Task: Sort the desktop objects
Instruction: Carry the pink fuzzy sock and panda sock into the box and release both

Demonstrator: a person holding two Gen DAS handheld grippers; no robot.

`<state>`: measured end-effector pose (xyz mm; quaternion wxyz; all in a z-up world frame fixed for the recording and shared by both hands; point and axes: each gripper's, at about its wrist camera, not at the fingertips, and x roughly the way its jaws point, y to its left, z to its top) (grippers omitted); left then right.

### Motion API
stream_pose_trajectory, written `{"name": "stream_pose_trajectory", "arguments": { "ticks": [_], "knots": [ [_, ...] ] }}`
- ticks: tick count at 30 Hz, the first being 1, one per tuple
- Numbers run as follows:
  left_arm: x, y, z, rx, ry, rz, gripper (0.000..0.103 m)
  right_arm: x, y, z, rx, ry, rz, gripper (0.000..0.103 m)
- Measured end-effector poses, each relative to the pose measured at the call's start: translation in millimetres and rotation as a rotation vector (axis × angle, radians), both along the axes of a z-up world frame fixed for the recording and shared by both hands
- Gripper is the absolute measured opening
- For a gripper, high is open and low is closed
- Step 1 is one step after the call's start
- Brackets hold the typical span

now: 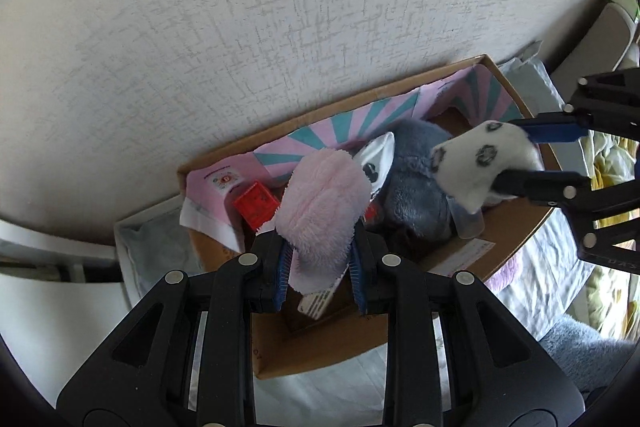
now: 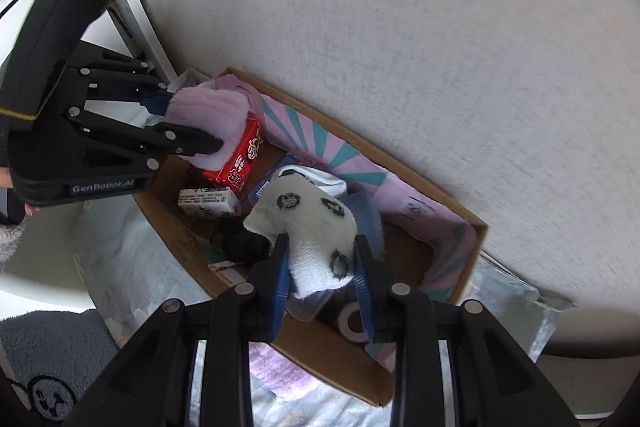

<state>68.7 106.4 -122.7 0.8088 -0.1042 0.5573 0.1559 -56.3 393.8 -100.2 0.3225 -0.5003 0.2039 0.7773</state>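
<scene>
Both tools hang over the open cardboard box (image 1: 516, 227) against the wall: the left tool (image 1: 320, 267) is clamped tight on a fluffy pink sock (image 1: 320, 203), the right tool (image 2: 320, 283) pinched on a white sock (image 2: 308, 223) with dark spots. To my eye the step is dropping them in, so I'd carry each well inside the rim, over the grey plush (image 1: 416, 187) and red carton (image 2: 240, 163), then let go low so neither snags the edge.

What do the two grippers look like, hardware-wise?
Both match: the left gripper and right gripper have black plastic linkage frames with silver round pins and blue ribbed finger pads. The left body carries white "GenRobot.AI" lettering and a thin yellow line.
</scene>
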Motion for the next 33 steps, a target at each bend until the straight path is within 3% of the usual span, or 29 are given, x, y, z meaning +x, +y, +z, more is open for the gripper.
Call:
{"name": "stream_pose_trajectory", "arguments": {
  "ticks": [17, 19, 21, 22, 23, 24, 25, 29, 31, 33],
  "knots": [
    [8, 10, -13, 0.003, 0.026, -0.022, 0.025, -12, 17, -13, -0.033, -0.033, 0.019, 0.029],
    [10, 10, -15, -0.015, 0.034, -0.027, 0.041, -14, 17, -15, -0.036, -0.051, 0.021, 0.032],
    [10, 11, -16, -0.017, 0.043, -0.021, 0.098, -14, 16, -16, -0.016, -0.072, 0.014, 0.044],
    [8, 10, -13, 0.005, 0.024, -0.012, 0.102, -13, 15, -17, -0.004, -0.078, 0.009, 0.048],
    [6, 9, -9, 0.029, -0.01, -0.009, 0.103, -12, 15, -17, 0.005, -0.083, 0.001, 0.059],
    [4, 8, -7, 0.01, -0.055, -0.095, 0.103, -11, 15, -18, -0.002, -0.083, -0.008, 0.074],
    [2, 7, -6, 0.016, -0.067, -0.098, 0.103, -9, 15, -18, -0.016, -0.082, -0.014, 0.081],
    [-1, 6, -3, 0.049, -0.08, -0.099, 0.103, -1, 12, -15, 0.001, -0.044, -0.055, 0.086],
    [-1, 5, -2, 0.062, -0.087, -0.083, 0.103, 3, 12, -11, 0.025, -0.033, -0.098, 0.099],
    [-3, 7, 0, 0.041, -0.108, -0.068, 0.103, 6, 15, -8, 0.03, -0.01, -0.132, 0.103]
  ]
}}
